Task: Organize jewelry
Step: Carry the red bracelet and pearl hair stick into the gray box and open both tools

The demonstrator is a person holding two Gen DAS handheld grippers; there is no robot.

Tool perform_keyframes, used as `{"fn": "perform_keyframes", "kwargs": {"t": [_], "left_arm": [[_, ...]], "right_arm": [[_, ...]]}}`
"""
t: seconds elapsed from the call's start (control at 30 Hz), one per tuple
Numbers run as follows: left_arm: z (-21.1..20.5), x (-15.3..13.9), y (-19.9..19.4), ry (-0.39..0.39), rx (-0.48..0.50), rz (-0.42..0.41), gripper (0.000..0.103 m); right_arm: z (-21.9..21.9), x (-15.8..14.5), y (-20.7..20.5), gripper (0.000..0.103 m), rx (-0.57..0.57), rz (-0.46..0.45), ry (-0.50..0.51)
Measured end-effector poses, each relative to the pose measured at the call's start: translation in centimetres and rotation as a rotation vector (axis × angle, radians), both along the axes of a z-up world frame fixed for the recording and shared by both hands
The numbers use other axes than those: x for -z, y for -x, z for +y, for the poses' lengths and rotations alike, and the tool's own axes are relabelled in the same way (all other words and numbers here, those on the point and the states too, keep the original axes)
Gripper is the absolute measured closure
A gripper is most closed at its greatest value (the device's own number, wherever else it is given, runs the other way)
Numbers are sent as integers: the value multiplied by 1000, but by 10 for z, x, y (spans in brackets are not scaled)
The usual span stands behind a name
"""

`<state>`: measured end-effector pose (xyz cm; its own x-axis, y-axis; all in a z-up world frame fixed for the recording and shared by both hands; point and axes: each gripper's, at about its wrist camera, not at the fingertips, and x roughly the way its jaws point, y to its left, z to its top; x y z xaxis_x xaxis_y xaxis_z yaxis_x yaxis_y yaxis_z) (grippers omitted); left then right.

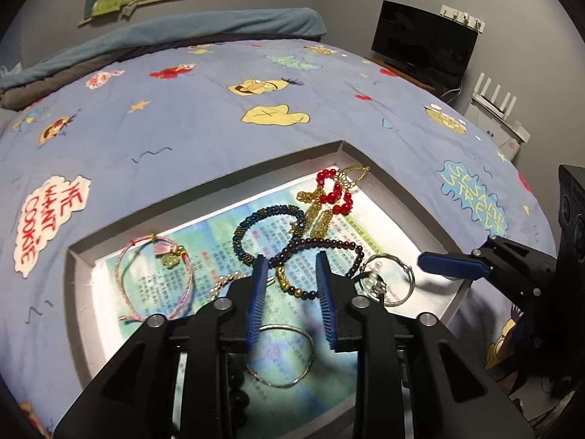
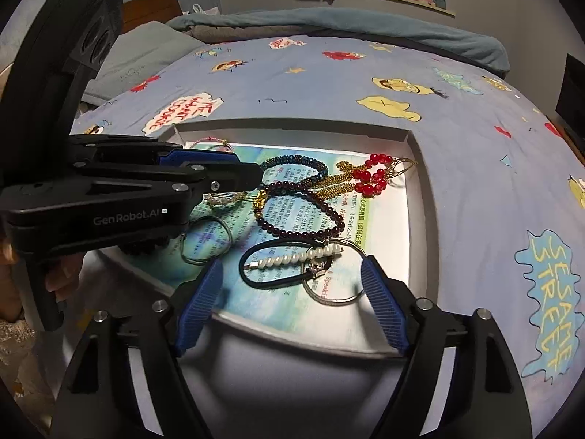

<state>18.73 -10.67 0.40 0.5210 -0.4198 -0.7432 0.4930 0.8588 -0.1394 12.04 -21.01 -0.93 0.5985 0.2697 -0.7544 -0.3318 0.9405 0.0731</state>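
Note:
A shallow grey box tray (image 1: 398, 186) lies on the bed with a printed sheet inside and jewelry on it. My left gripper (image 1: 290, 261) is open, its jaws either side of a dark purple bead bracelet (image 1: 321, 245). Around it lie a blue bead bracelet (image 1: 270, 216), a red bead piece with gold chain (image 1: 334, 192), a pink cord bracelet (image 1: 153, 278) and a thin silver bangle (image 1: 281, 356). My right gripper (image 2: 292, 267) is open over a pearl hair clip (image 2: 296, 256) on a black loop and a silver ring (image 2: 336, 285). The purple bracelet (image 2: 303, 205) lies beyond.
The tray (image 2: 420, 197) sits on a blue cartoon-print bedspread (image 1: 219, 120). A folded teal blanket (image 1: 164, 33) lies at the far end. A black monitor (image 1: 424, 40) and a white router (image 1: 493, 98) stand off the bed's right side.

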Motion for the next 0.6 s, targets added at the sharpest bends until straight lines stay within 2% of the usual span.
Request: {"fn": "perform_keyframes", "kwargs": {"t": [0.1, 0.27, 0.37, 0.6], "left_arm": [[5, -5, 6, -8, -16, -20, 57], [17, -17, 17, -4, -46, -46, 45], [25, -24, 25, -8, -76, -73, 32], [52, -40, 49, 6, -148, -111, 18]], "right_arm": [[-2, -7, 7, 23, 2, -12, 0], [-5, -14, 21, 19, 1, -24, -3], [-6, -18, 30, 14, 3, -37, 1], [-9, -29, 50, 7, 22, -64, -3]]}}
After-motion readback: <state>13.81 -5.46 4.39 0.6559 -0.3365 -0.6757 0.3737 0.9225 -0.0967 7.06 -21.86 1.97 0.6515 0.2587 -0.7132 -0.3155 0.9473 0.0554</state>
